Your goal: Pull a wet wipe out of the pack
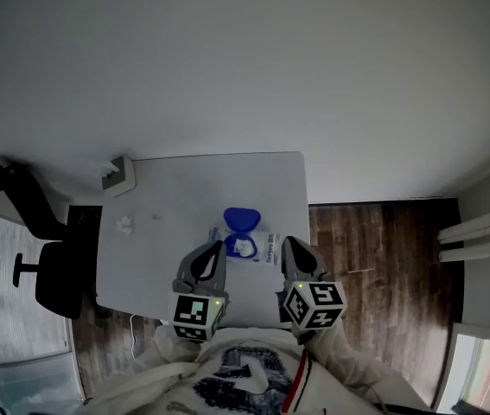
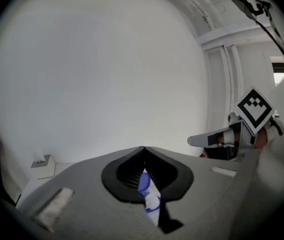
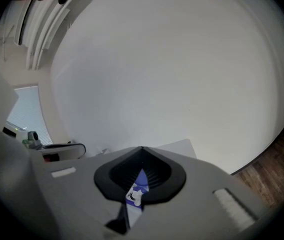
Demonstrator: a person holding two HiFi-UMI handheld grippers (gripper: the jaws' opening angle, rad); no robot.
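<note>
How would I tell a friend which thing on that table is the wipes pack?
Start at the white table by the wall. Towards its near edge, right of the middle, lies the wipes pack. Its round blue lid is flipped open, the only blue there; the crumpled scrap and corner box are pale.

Left tool (image 1: 213,251), right tool (image 1: 290,247): grey shells, black-white marker cubes (image 1: 198,312); white sweatshirt (image 1: 246,372), dark print, red trim.

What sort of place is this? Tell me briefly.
Most likely a home office or spare room: a white table stands against a plain wall, a black office chair sits beside it, and the floor is dark wood boards.
</note>
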